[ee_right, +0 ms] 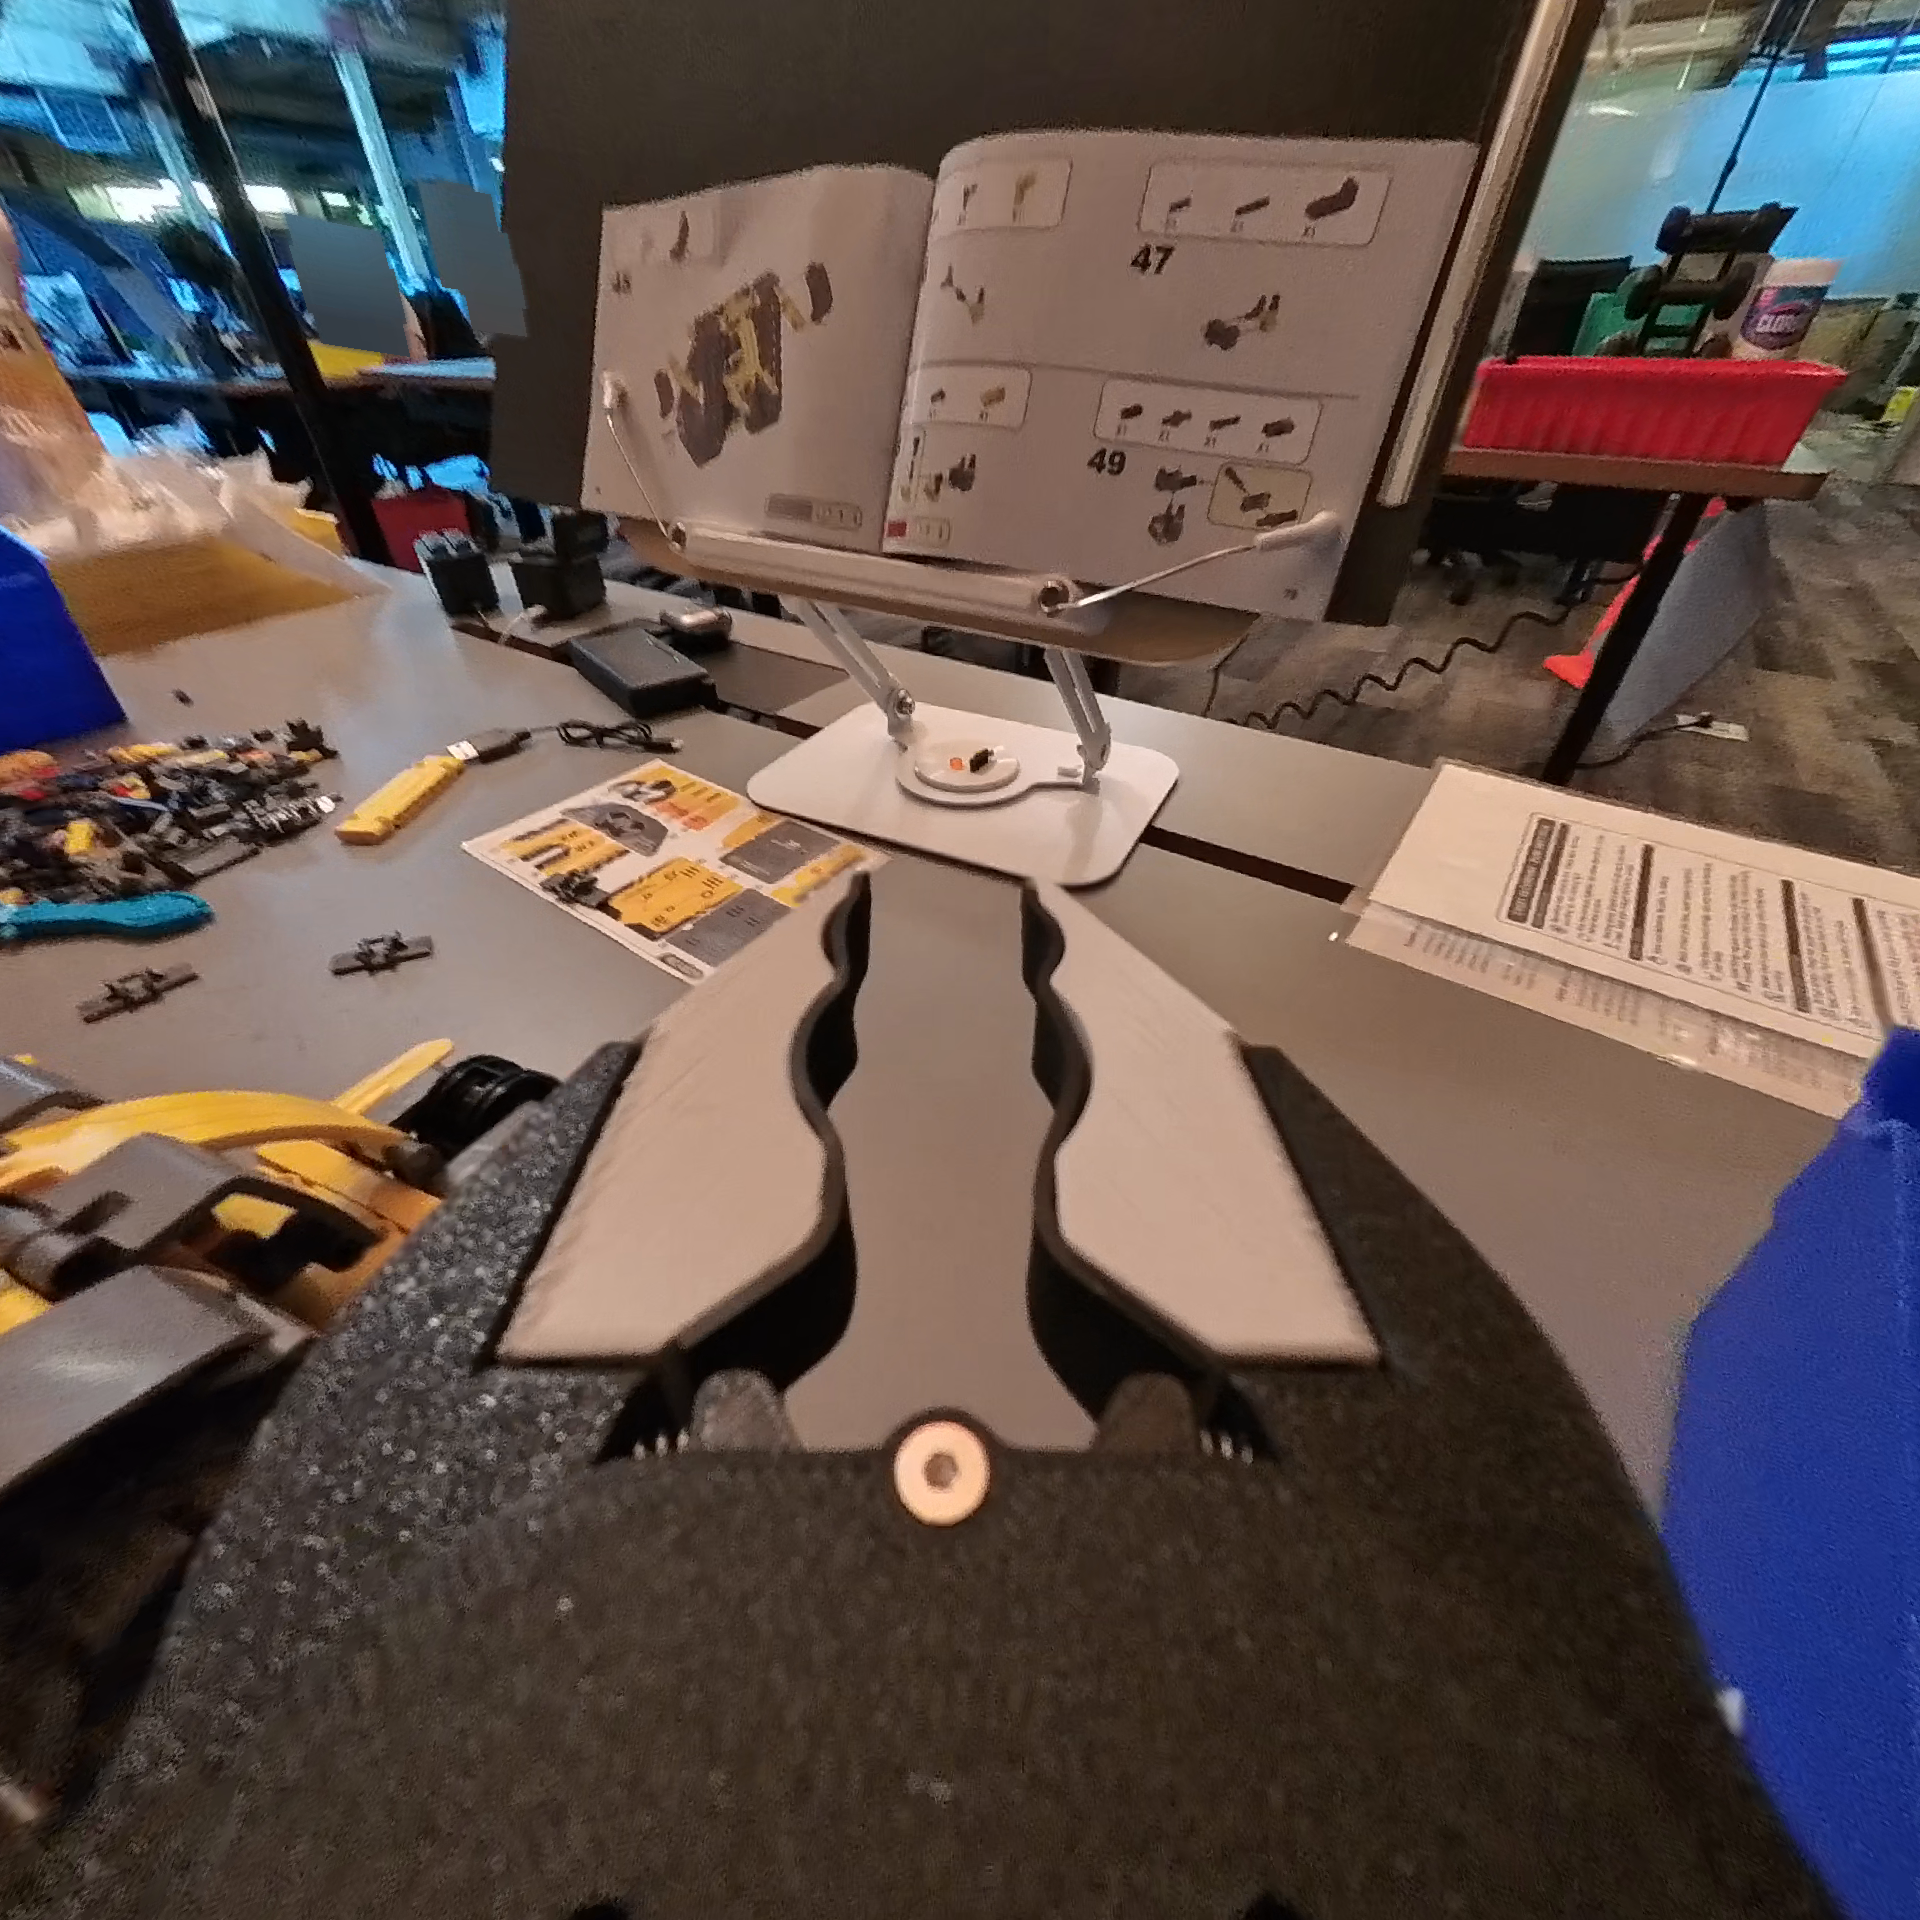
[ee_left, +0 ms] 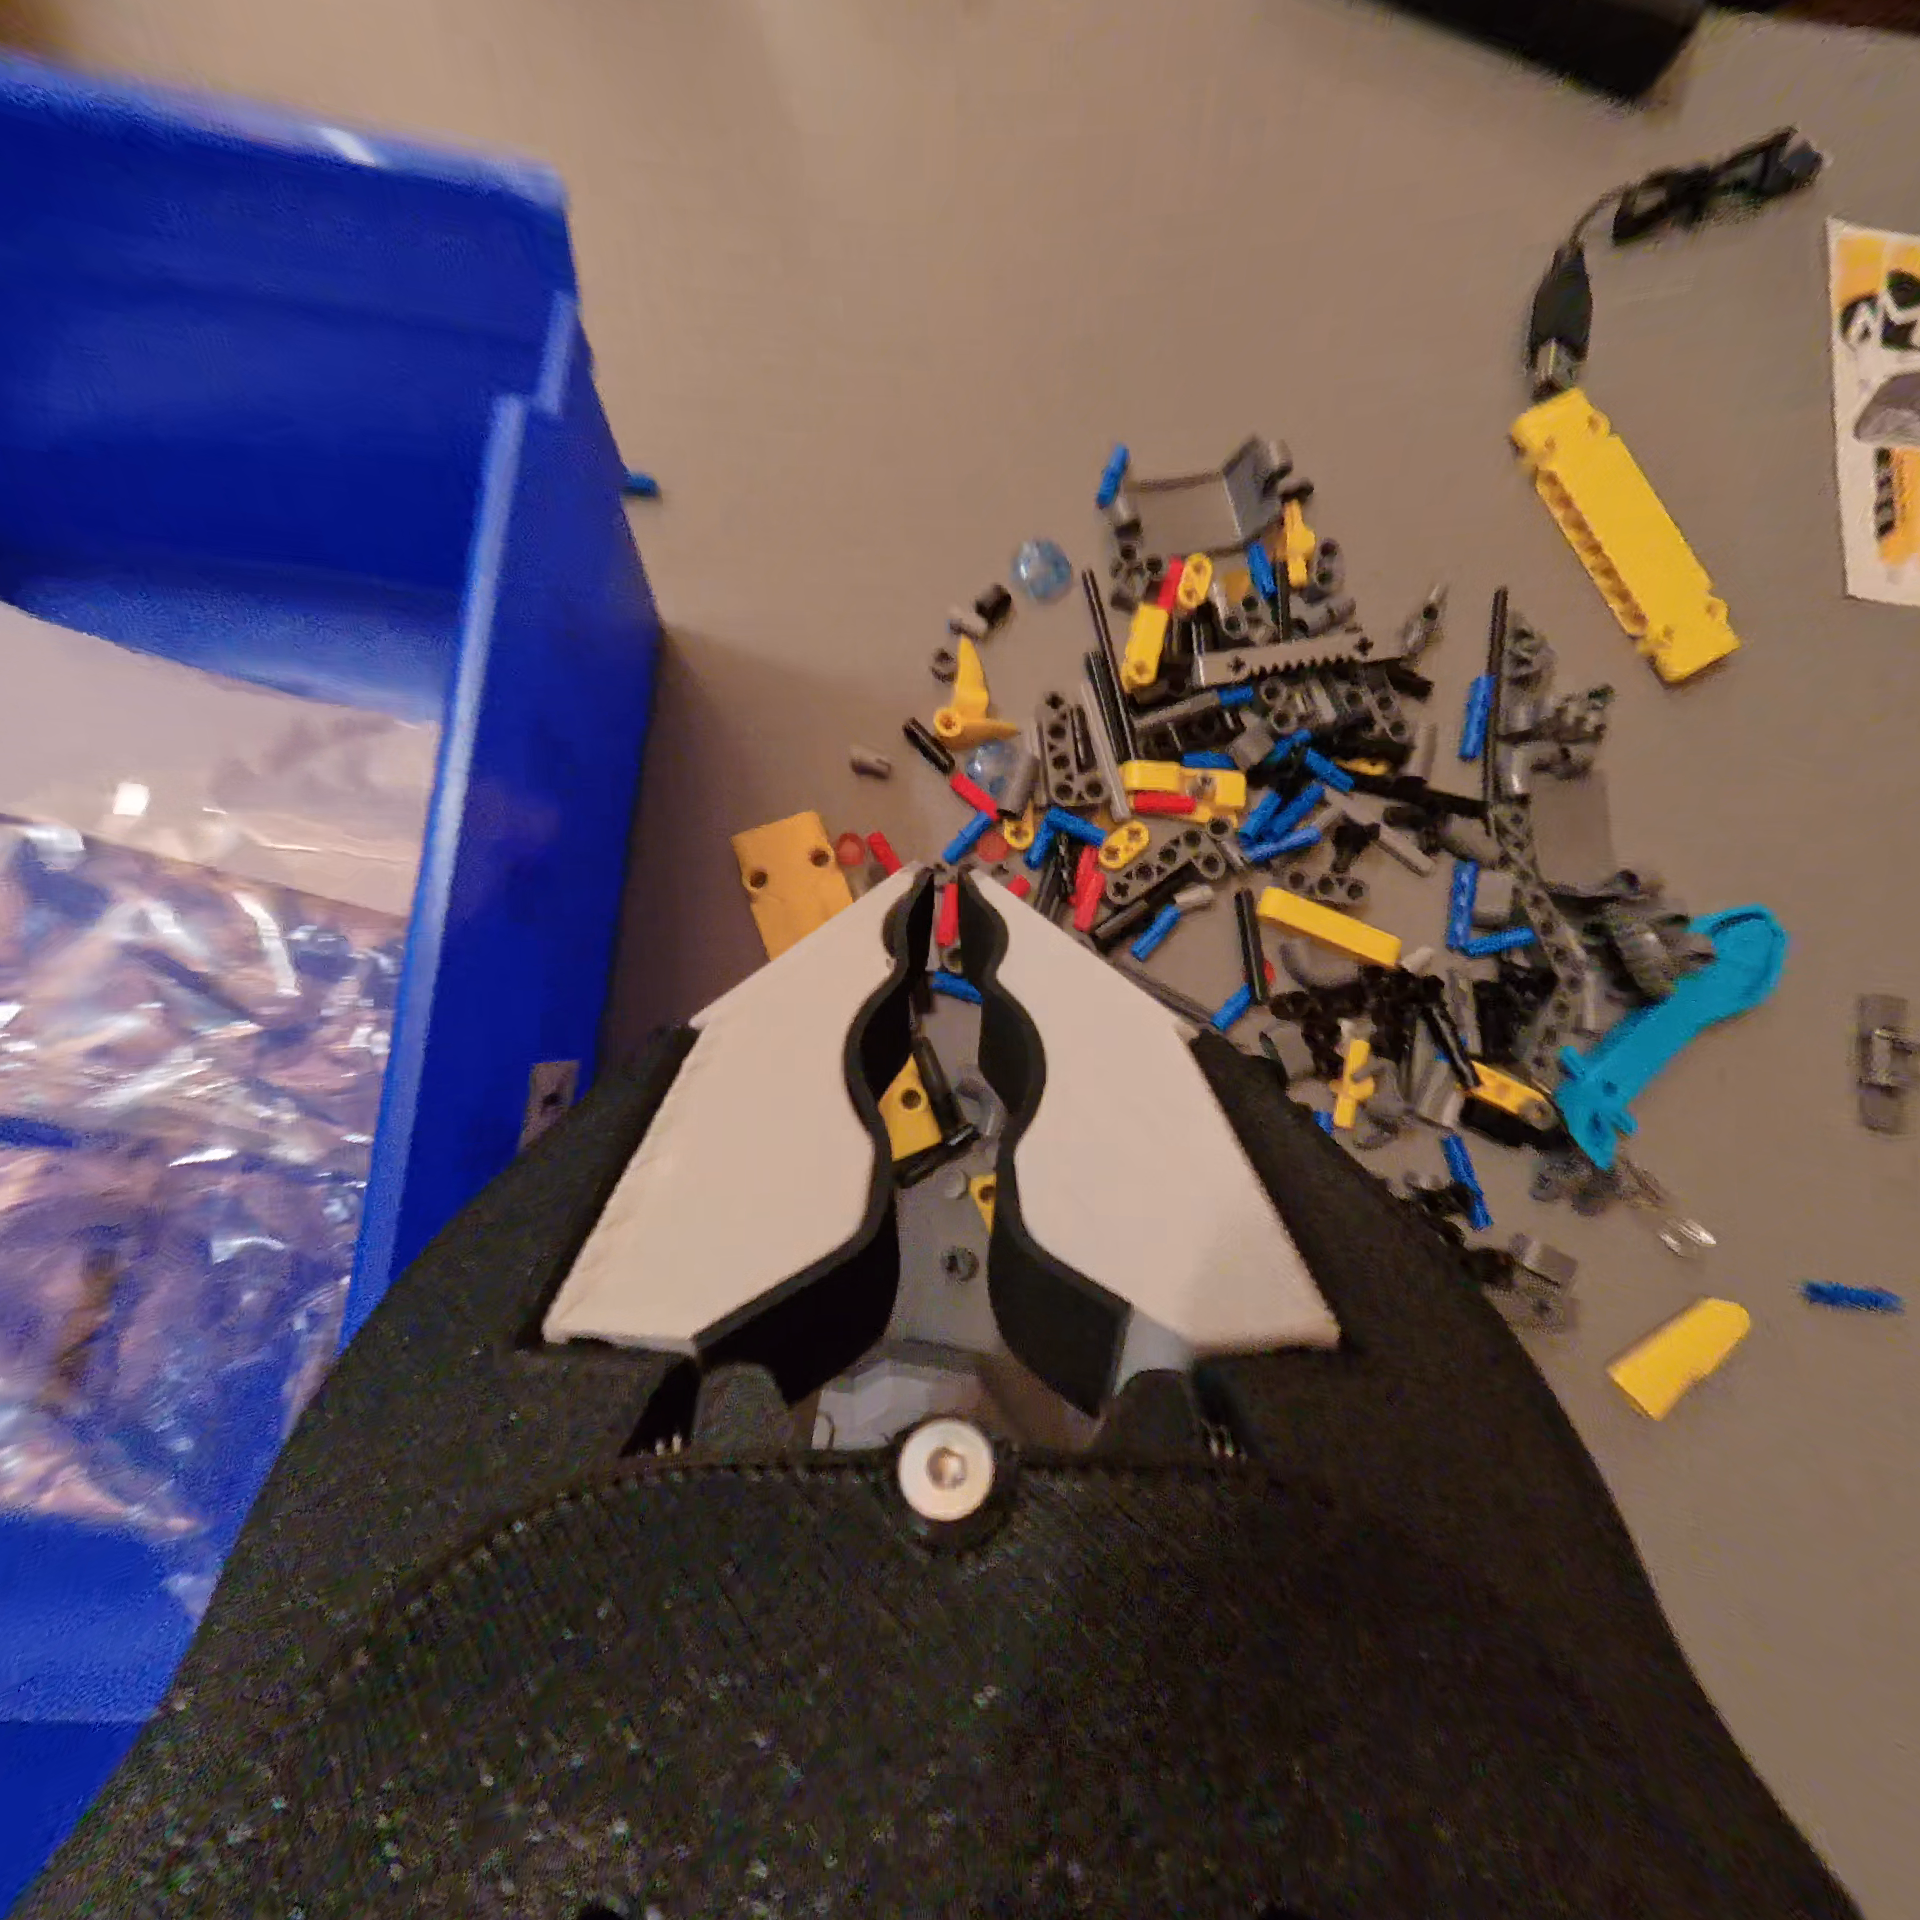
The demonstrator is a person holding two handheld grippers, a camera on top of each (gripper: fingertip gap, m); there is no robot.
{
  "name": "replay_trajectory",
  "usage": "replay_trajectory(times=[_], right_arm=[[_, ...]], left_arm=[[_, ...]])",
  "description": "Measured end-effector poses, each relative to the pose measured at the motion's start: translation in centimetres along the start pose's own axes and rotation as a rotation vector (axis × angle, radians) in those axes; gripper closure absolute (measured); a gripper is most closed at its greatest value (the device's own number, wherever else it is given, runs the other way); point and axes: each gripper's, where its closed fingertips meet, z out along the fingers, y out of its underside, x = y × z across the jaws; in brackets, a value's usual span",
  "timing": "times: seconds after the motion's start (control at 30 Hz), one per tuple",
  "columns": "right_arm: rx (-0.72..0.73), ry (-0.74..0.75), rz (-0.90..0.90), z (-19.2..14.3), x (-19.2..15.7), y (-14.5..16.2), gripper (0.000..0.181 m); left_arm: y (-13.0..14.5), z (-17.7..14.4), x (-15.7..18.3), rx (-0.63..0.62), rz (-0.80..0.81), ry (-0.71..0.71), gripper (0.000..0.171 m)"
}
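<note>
The left gripper [ee_left: 943, 883] hangs over the near edge of a heap of small plastic building pieces [ee_left: 1278, 790] on the grey worktop [ee_left: 935, 312], its jaws drawn almost together at the tips, a thin slit between them; whether they pinch anything I cannot tell, though a small red pin [ee_left: 947, 914] shows in the slit. A blue bin [ee_left: 312, 436] holding clear bags [ee_left: 187, 1039] stands just beside it on the left. A long yellow beam [ee_left: 1621, 535], a teal tool [ee_left: 1662, 1018] and a yellow wedge [ee_left: 1678, 1356] lie apart from the heap. These pieces look light, rigid and smooth, likely to skate or flick away if nipped off-centre; pins seem best taken across the middle, beams across their narrow sides. The right gripper [ee_right: 943, 904] sits well apart with jaws spread and empty above bare worktop, facing an open instruction booklet [ee_right: 1039, 343] on a white stand [ee_right: 966, 800], a sticker sheet [ee_right: 665, 862] just ahead and a partly built yellow model [ee_right: 187, 1195] at its left.
</note>
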Motion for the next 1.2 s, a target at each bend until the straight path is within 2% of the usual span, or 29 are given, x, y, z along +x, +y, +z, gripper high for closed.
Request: replay_trajectory(times=[0.07,0.17,0.23,0.33,0.57,1.2], right_arm=[[0.022,-0.011,0.023,-0.2,0.0,-0.5,0.153],[0.025,0.014,0.014,-0.5,0.5,-0.7,0.153],[0.018,0.039,-0.006,-0.6,0.9,-0.5,0.153],[0.005,0.051,-0.017,-0.5,1.2,-0.3,0.153],[-0.007,0.049,-0.015,-0.4,1.3,0.0,0.153],[-0.003,0.053,-0.024,-0.5,1.3,-0.1,0.153]], left_arm=[[0.6,0.9,0.0,-0.092,-0.012,0.061,0.17],[1.5,2.1,-1.4,-0.183,0.063,-0.022,0.171],[2.1,2.7,-1.3,-0.218,0.085,-0.029,0.171],[2.3,3.2,-0.5,-0.22,0.079,0.006,0.171],[2.9,3.9,-1.0,-0.271,0.091,-0.017,0.171],[3.1,4.2,-0.4,-0.291,0.122,-0.011,0.17]])
